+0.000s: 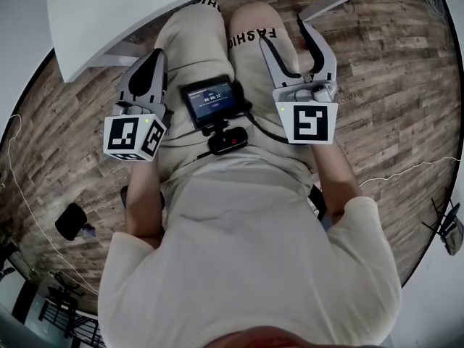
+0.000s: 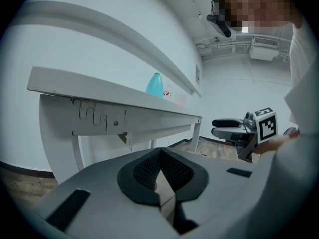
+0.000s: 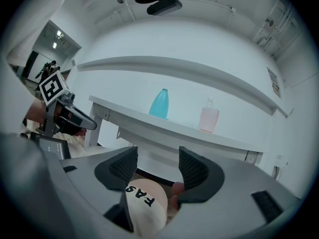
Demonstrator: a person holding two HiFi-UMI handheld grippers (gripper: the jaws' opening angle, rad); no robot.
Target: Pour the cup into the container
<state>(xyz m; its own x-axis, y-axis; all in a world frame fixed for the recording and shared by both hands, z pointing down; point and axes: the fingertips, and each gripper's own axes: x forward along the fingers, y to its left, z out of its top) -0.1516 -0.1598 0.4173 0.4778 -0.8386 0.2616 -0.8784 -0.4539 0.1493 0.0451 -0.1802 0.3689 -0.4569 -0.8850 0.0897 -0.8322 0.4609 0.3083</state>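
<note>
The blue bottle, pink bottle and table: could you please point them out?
blue bottle [image 3: 159, 104], right gripper view, middle of body.
pink bottle [image 3: 209, 118], right gripper view, middle of body.
table [image 3: 164, 127], right gripper view, front edge.

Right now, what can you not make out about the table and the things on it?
Table: head view, top edge cuts it off; nothing on it shows.
Blue vessel, pink bottle: right gripper view, seen from below, table edge hides their bases; contents cannot be told.
</note>
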